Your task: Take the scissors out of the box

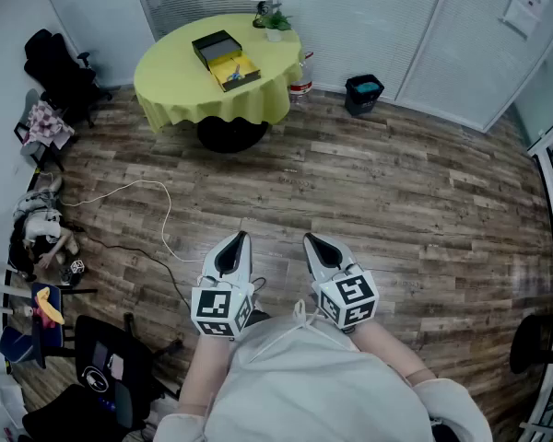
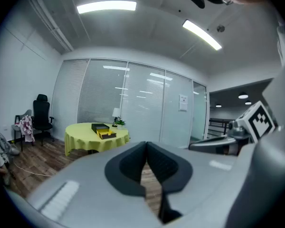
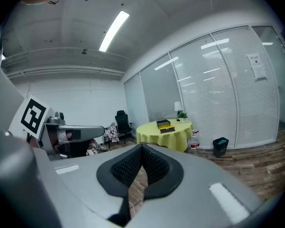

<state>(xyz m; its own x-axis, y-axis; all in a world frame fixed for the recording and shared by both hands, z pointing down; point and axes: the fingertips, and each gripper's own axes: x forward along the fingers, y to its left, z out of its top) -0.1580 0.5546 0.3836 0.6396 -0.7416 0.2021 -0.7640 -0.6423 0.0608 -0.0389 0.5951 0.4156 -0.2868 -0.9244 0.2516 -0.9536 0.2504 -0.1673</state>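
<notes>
progress: nothing done yet | left claw (image 1: 241, 238) clenched, empty | right claw (image 1: 310, 240) clenched, empty | box (image 1: 227, 61) open on table (image 1: 170, 86), well apart from both claws | scissors presumably inside, too small to tell | left: approach, grasp, lift out

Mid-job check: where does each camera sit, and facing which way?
Head view: person's head, steeply down across wooden floor to the round yellow-clothed table; left gripper and right gripper show, shut.
Left gripper view: on the left gripper, along its jaws toward that table; right gripper at right.
Right gripper view: mirrored, left gripper at left.
Shared: all three see the open black-and-yellow box on it.
</notes>
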